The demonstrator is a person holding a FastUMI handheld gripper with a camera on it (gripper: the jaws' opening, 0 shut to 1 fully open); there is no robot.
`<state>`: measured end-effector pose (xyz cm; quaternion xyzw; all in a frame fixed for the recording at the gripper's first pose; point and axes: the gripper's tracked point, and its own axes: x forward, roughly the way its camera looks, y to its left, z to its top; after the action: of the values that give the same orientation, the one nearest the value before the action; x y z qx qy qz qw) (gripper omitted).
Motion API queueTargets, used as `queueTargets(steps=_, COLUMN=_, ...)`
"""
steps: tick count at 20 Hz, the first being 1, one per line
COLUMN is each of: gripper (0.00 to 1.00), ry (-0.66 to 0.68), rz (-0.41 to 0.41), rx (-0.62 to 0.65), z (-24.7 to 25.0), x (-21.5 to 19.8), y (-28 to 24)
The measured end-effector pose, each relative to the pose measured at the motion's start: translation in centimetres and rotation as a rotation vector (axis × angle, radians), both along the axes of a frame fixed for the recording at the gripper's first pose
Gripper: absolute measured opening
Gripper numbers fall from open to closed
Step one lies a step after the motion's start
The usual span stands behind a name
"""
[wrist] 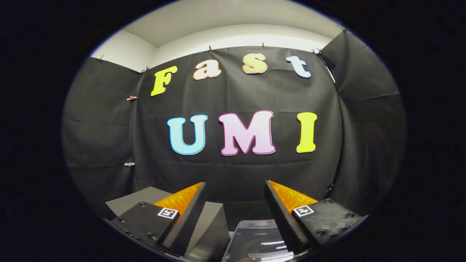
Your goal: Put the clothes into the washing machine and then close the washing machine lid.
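The gripper [235, 213] is held level and its two fingers stand wide apart, released, with nothing between them; each finger carries a small square black-and-white marker, which has no readable writing. Low between the fingers and a little ahead lies a glossy dark panel with bright reflections, probably the washing machine lid [256, 242]. To its left a grey box-like surface [140, 199] reaches toward the black cloth wall [236, 174]. Clothes cannot be made out here.

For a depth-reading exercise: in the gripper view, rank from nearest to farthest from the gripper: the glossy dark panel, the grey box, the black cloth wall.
1. Glossy dark panel, between the open gripper's fingers.
2. Grey box, beyond the fingers, to one side.
3. Black cloth wall, farthest, behind both.
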<state>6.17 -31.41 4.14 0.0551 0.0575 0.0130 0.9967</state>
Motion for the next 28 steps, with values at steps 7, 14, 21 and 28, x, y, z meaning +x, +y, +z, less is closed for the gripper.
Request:
queueTargets(steps=7, gripper=0.99, ry=0.022, rz=-0.006, rx=-0.021, z=-1.0, x=0.1, y=-0.1)
queueTargets(steps=14, gripper=0.99, ry=0.051, rz=-0.011, rx=-0.029, z=-2.2, x=0.2, y=-0.3)
queueTargets(steps=21, gripper=0.99, ry=0.077, rz=-0.013, rx=-0.036, z=-3.2, x=-0.1, y=-0.8)
queueTargets(steps=28, gripper=0.98, ry=0.096, rz=-0.001, rx=-0.032, z=-3.9, x=-0.1, y=-0.6)
